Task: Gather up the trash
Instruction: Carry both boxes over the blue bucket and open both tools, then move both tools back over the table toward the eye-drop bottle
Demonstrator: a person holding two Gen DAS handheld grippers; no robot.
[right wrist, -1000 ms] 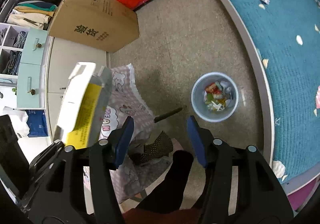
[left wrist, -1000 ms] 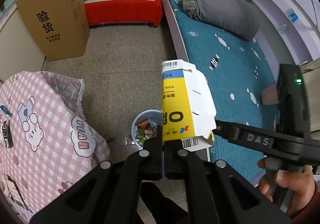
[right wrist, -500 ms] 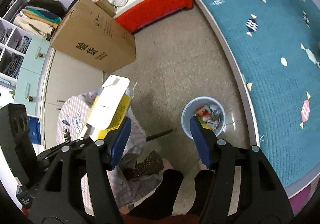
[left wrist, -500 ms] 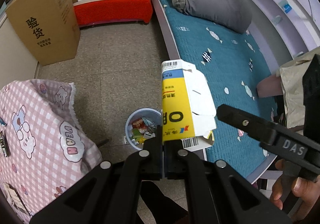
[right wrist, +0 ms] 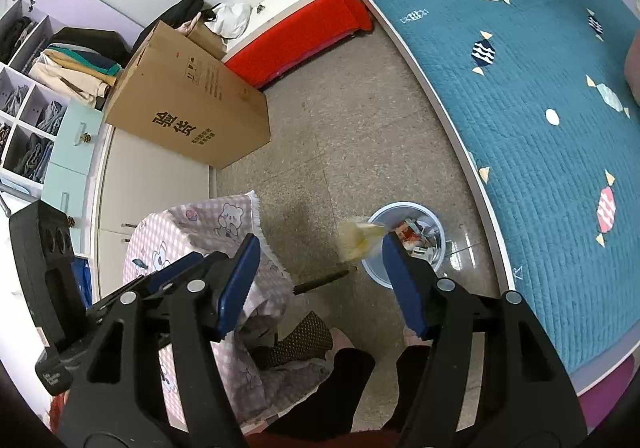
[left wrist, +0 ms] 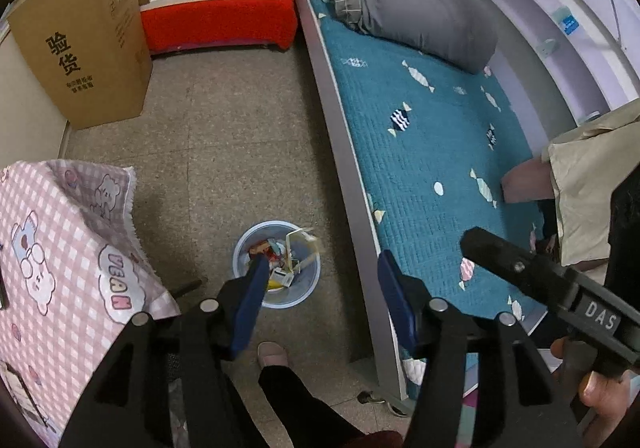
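L gripper (left wrist: 322, 280) open, carton (left wrist: 298, 252) at bin (left wrist: 277, 266)

left gripper (left wrist: 320, 288): black plastic frame, blue pads on the inner faces of both fingers (left wrist: 250, 298), round silver pivot screws
right gripper (right wrist: 320, 280): same black frame, blue pads, silver screws; white "DAS" lettering on its side in the left wrist view
hand (left wrist: 600, 388): bare skin on the black handle
legs (left wrist: 304, 404): black trousers
foot (left wrist: 273, 355): pale pink slipper
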